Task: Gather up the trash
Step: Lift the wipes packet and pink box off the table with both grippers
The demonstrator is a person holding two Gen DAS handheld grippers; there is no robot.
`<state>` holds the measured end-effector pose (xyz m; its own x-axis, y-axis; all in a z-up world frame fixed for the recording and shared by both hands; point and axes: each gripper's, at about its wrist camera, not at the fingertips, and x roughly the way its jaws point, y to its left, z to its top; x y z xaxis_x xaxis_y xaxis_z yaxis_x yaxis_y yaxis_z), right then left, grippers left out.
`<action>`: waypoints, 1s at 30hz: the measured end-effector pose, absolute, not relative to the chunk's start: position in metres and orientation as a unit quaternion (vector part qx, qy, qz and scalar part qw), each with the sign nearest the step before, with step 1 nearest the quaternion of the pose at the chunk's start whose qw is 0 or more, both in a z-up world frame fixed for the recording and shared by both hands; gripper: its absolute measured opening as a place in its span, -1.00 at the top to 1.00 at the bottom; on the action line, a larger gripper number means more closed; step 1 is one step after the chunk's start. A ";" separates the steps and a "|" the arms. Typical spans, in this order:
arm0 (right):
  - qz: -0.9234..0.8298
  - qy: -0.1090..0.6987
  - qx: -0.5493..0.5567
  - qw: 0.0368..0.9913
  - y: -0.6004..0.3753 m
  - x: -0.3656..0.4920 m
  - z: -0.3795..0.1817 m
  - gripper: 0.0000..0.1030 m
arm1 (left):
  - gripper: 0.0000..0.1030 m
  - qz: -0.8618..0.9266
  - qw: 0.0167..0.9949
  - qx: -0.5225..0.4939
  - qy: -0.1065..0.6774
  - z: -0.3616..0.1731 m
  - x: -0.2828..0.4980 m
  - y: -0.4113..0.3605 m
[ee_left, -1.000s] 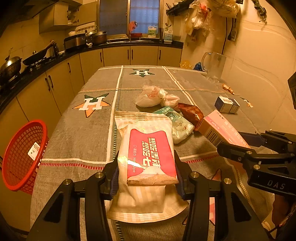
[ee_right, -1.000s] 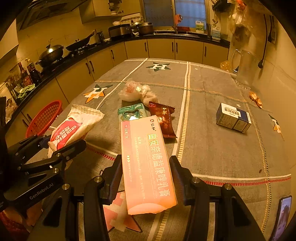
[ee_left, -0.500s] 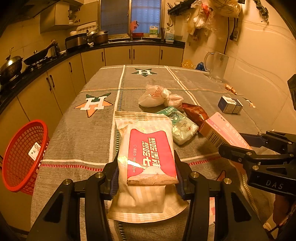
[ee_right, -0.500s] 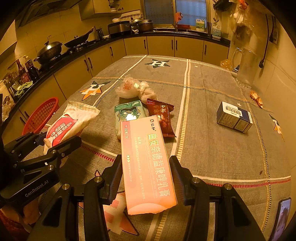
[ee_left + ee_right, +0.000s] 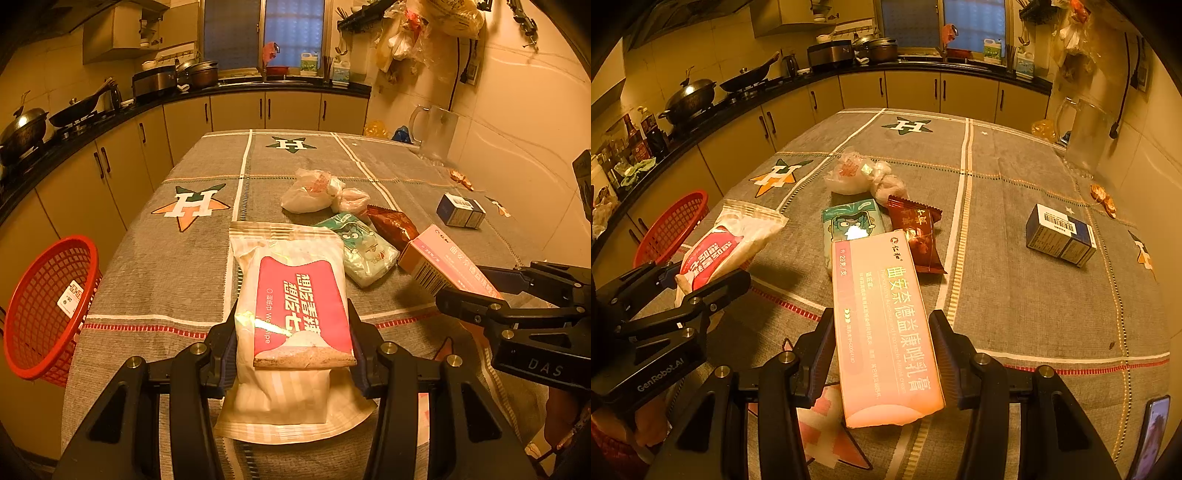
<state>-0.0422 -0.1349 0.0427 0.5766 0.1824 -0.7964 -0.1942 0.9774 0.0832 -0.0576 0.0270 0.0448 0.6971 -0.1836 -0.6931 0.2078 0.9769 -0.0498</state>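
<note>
My left gripper (image 5: pixel 291 343) is shut on a white wet-wipe pack with a red label (image 5: pixel 291 306) and holds it above the near table edge. My right gripper (image 5: pixel 882 347) is shut on a long pink carton (image 5: pixel 882 325), also lifted; that carton shows at the right in the left wrist view (image 5: pixel 443 266). On the table beyond lie a teal tissue pack (image 5: pixel 849 229), a dark red snack wrapper (image 5: pixel 918 240), a knotted white plastic bag (image 5: pixel 857 171) and a blue-and-white box (image 5: pixel 1060 236). A red mesh basket (image 5: pixel 44 306) stands left of the table.
The table has a grey cloth with star patches (image 5: pixel 192 206). A glass jug (image 5: pixel 1082 136) stands at the far right corner, with orange wrappers (image 5: pixel 1102 195) near it. A phone (image 5: pixel 1152 435) lies at the near right. Cabinets and a stove line the left wall.
Both grippers have kept their hold and drifted slightly back and up from the table; the objects on the table have not moved.
</note>
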 end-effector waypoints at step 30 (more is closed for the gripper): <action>0.111 0.437 -0.040 0.892 -0.109 -0.039 0.051 -0.06 | 0.08 -0.095 0.929 -0.006 0.358 0.055 -0.065 0.054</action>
